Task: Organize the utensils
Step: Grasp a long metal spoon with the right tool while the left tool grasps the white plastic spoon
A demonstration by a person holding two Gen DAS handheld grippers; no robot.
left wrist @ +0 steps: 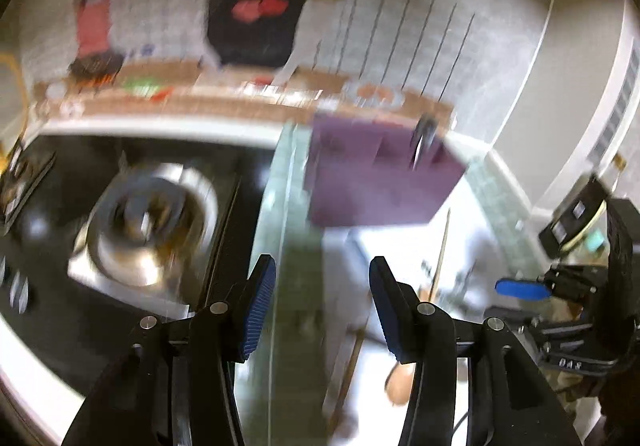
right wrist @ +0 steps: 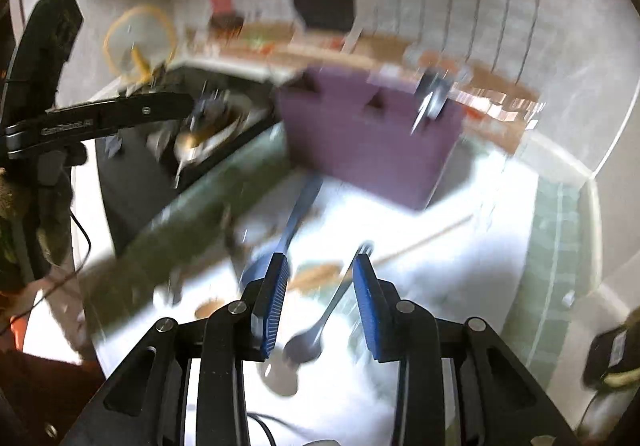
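Note:
A purple organiser box [left wrist: 380, 182] [right wrist: 368, 142] stands at the back of the white counter, with a metal utensil [left wrist: 423, 138] [right wrist: 432, 98] upright in its right compartment. My left gripper [left wrist: 322, 306] is open and empty above the greenish strip beside the cooktop. Wooden utensils [left wrist: 440, 246] lie to its right. My right gripper [right wrist: 322, 298] is open over loose utensils. A metal spoon [right wrist: 308, 342] lies on the counter between its fingers, and the pads do not press it. A blue-handled utensil [right wrist: 300, 214], a wooden spoon [right wrist: 316, 272] and a thin wooden stick [right wrist: 424, 238] lie just ahead.
A steel pot [left wrist: 148, 222] [right wrist: 200, 134] sits on the black cooktop [left wrist: 60, 306] to the left. A wooden ledge [left wrist: 240, 94] with small items runs along the tiled wall. The right gripper's body [left wrist: 580, 286] shows at the far right, the left gripper's body [right wrist: 120, 110] at the left. Both views are blurred.

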